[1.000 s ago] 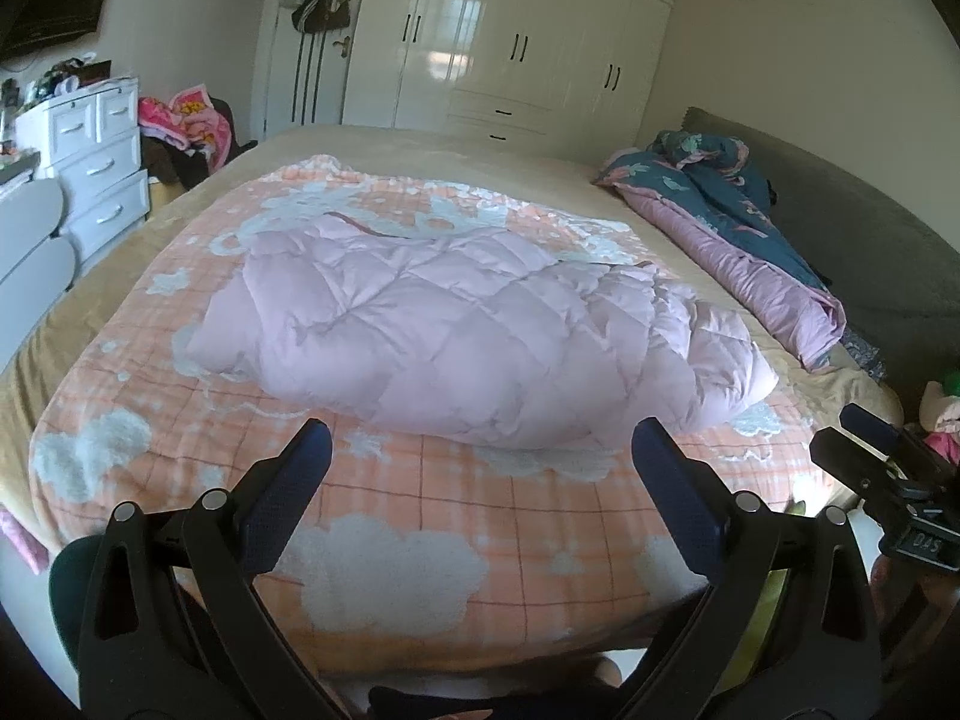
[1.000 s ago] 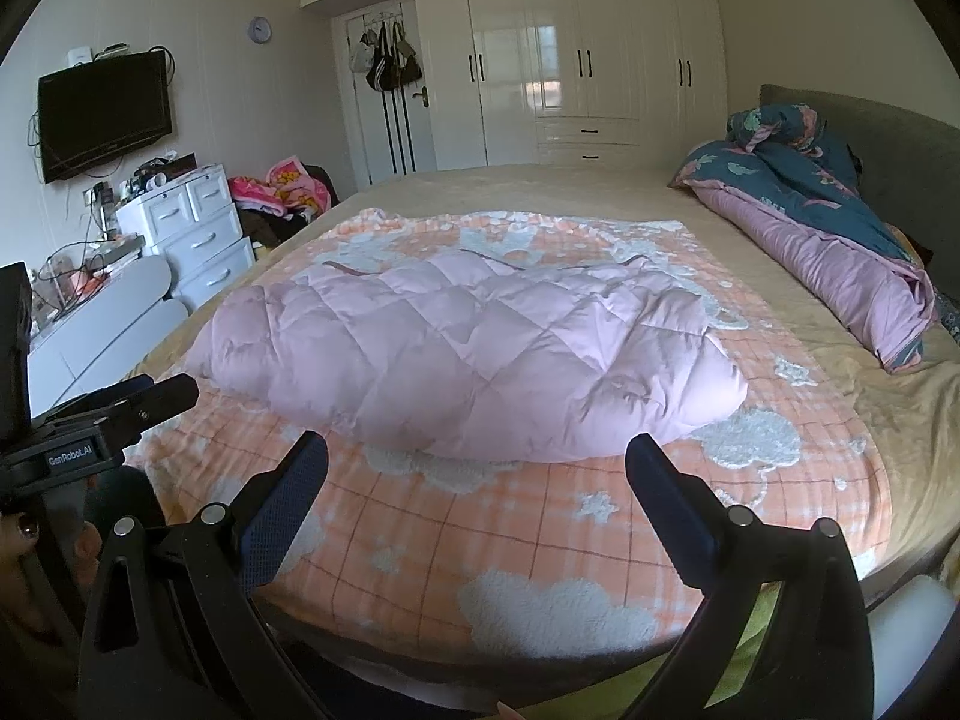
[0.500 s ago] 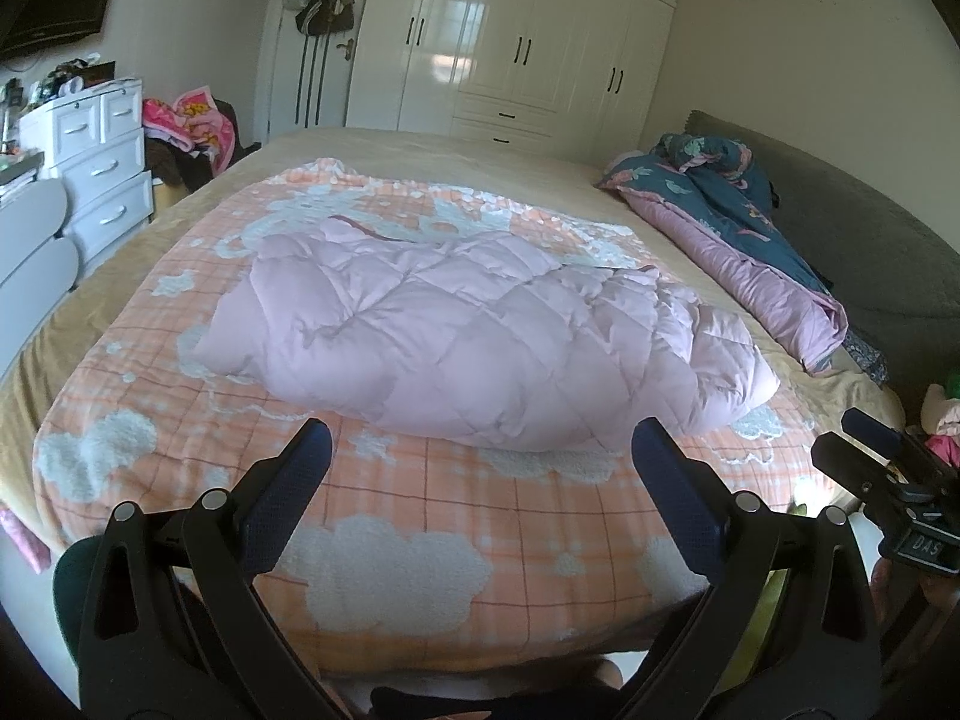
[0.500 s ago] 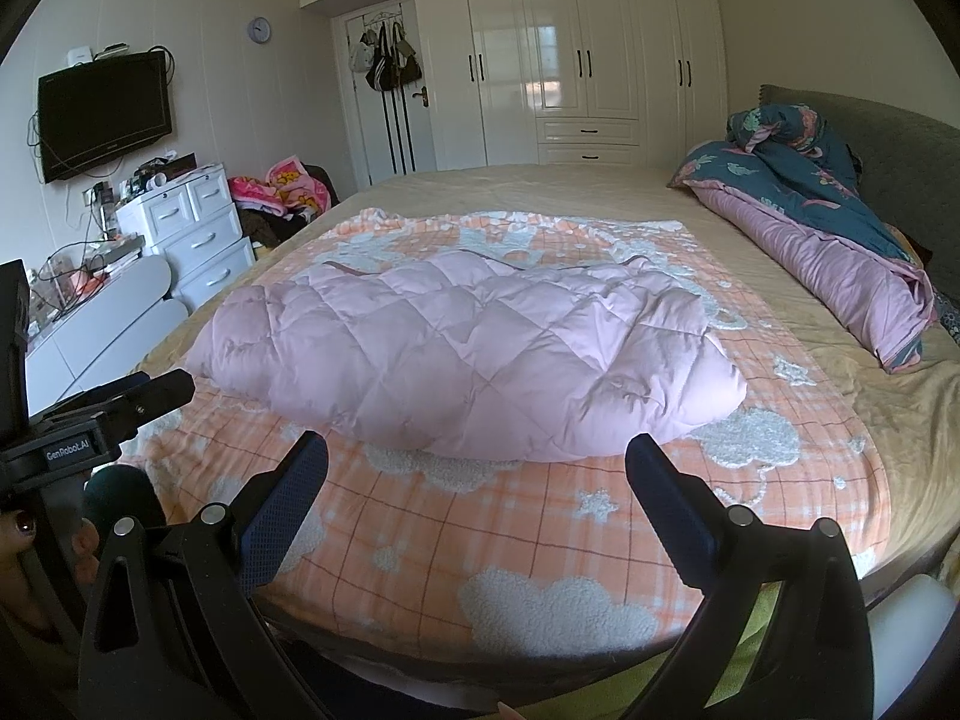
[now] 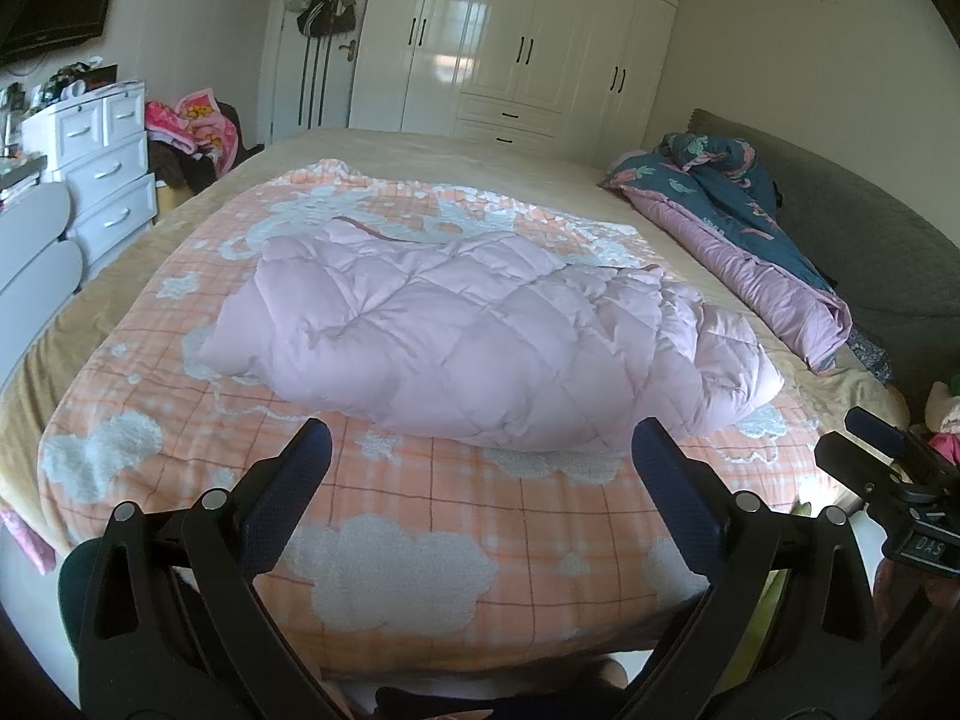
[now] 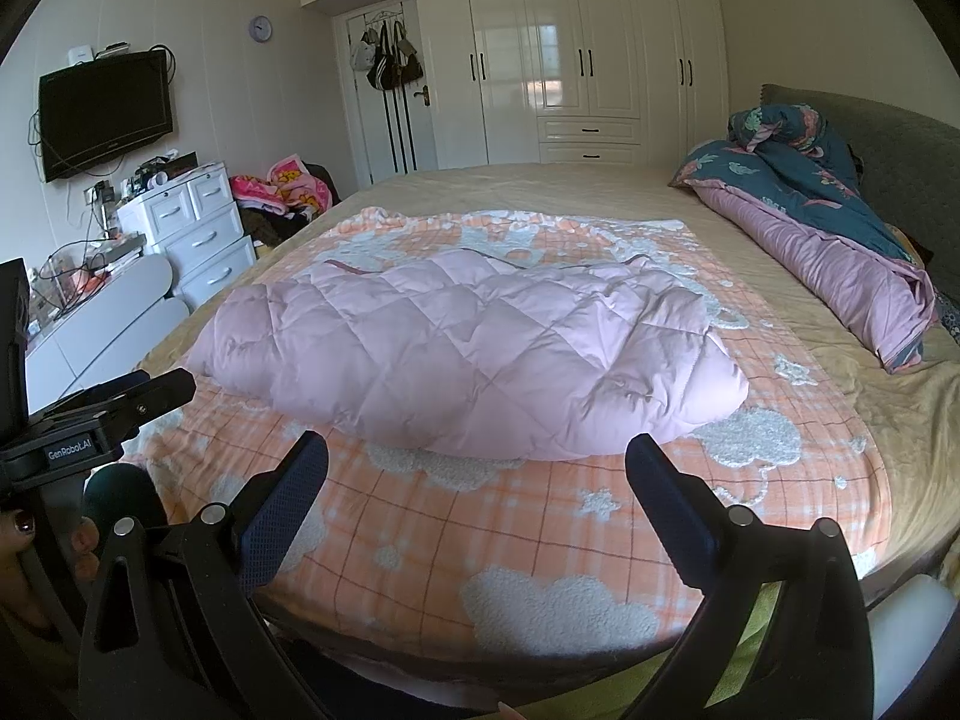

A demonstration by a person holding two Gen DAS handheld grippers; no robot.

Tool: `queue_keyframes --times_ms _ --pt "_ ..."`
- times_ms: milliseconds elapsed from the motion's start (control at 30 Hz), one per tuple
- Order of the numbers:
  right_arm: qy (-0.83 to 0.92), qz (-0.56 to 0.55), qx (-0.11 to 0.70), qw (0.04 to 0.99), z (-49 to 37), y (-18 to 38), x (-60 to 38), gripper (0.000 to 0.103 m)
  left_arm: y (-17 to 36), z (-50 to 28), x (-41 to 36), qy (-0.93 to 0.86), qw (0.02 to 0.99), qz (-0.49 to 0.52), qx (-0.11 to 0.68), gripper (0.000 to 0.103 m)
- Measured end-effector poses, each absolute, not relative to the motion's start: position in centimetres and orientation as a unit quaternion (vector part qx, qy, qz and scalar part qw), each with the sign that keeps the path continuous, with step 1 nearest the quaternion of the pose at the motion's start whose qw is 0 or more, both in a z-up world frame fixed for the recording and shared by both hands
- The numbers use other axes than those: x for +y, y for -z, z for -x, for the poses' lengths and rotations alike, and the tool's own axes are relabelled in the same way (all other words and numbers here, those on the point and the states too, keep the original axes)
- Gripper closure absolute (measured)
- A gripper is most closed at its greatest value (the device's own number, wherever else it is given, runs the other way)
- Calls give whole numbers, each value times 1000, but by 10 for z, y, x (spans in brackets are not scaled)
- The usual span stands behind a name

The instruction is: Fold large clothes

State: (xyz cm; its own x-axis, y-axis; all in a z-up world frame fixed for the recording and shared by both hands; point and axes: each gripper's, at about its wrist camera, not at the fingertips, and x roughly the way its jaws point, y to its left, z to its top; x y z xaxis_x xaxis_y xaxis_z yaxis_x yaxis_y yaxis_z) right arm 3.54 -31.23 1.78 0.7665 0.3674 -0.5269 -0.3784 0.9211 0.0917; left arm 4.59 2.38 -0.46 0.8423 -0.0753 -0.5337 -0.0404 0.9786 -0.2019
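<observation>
Hovering at the near edge of the bed [image 5: 384, 150], the left tool [image 5: 480, 450] had its two dark-padded fingers [image 5: 288, 498] spread wide apart with nothing between them. The right tool [image 6: 477, 465] was held the same way, fingers [image 6: 666, 510] well apart and empty. Each tool showed in the other's view: the right one at the right edge of the left camera's picture, the left one at the left edge of the right camera's picture, gripped by a hand [image 6: 24, 552] with dark nail polish.

Just beyond both tools lay an orange checked blanket [image 5: 450, 504] with white cloud shapes, spread over the bed. On the middle of that blanket sat the pink quilted coat [image 5: 480, 336], puffy and bunched into a long mound running left to right, its near edge close to the fingertips but not touching them.

To the right, along the bed's far side, a rolled duvet [image 6: 828, 240], teal on top and purple underneath, rested against a grey headboard [image 6: 900, 144]. To the left stood a white chest of drawers [image 6: 198, 228] with a television [image 6: 105, 111] on the wall above. White wardrobes [image 6: 570, 48] filled the far wall, with bags [image 6: 390, 63] hanging on a door beside them.
</observation>
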Motion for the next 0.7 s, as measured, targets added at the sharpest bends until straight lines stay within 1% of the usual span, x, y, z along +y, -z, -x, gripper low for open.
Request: queue_keyframes --times_ms 700 --pt "-199 11 279 940 -35 -18 -313 4 2 -45 25 2 955 99 278 9"
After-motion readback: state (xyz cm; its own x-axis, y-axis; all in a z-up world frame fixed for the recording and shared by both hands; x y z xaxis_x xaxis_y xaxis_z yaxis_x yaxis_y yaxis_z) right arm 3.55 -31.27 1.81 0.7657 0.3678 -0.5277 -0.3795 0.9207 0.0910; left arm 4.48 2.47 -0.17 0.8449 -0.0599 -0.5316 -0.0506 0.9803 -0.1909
